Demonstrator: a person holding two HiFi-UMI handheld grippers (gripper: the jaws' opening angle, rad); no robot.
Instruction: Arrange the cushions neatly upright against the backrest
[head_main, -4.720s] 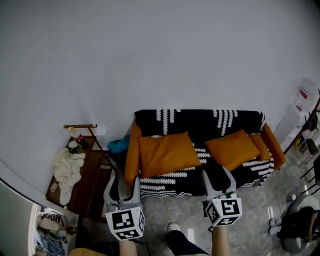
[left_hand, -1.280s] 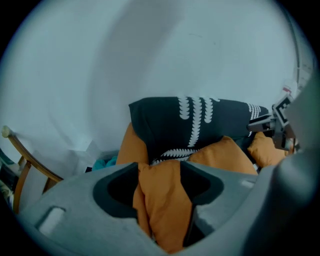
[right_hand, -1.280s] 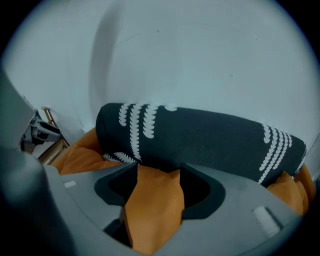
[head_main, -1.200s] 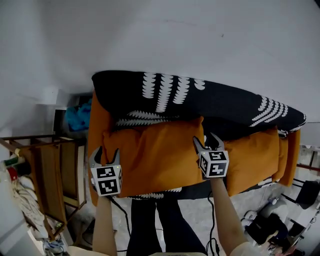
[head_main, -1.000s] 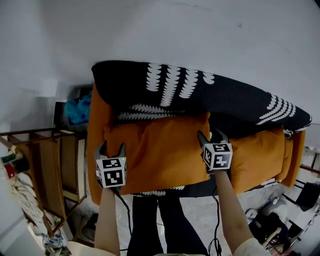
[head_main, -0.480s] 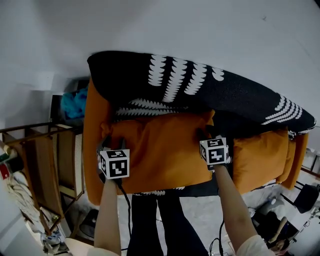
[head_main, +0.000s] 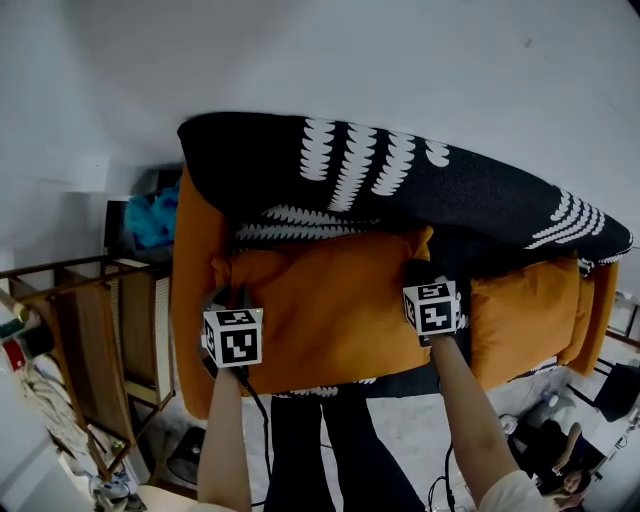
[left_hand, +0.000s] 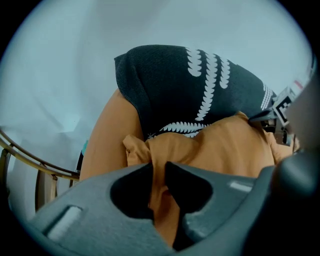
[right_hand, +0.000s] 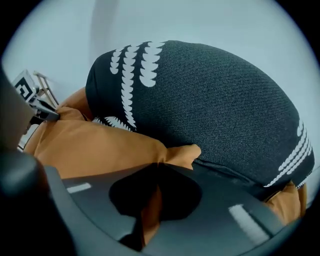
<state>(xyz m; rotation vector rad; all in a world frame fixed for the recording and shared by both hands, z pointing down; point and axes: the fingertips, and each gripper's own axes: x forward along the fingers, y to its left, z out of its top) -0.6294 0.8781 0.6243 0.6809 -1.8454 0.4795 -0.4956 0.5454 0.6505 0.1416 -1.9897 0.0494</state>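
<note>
A large orange cushion (head_main: 320, 300) lies against the sofa's backrest (head_main: 400, 180), which is draped in a black throw with white pattern. My left gripper (head_main: 228, 297) (left_hand: 159, 167) has just been closing and is shut on the cushion's left edge, with orange fabric pinched between the jaws. My right gripper (head_main: 418, 272) (right_hand: 157, 167) has just closed on the cushion's right corner, and fabric shows between its jaws. A second orange cushion (head_main: 520, 300) sits to the right on the seat.
The sofa's orange armrest (head_main: 190, 270) is just left of the left gripper. A wooden side rack (head_main: 90, 320) and a blue cloth (head_main: 150, 215) stand further left. The person's legs (head_main: 330, 450) are in front of the sofa. Bags (head_main: 545, 450) lie on the floor at bottom right.
Both grippers have come down onto the big cushion's two side edges. Their jaws, open a second ago, have closed on the orange fabric.
</note>
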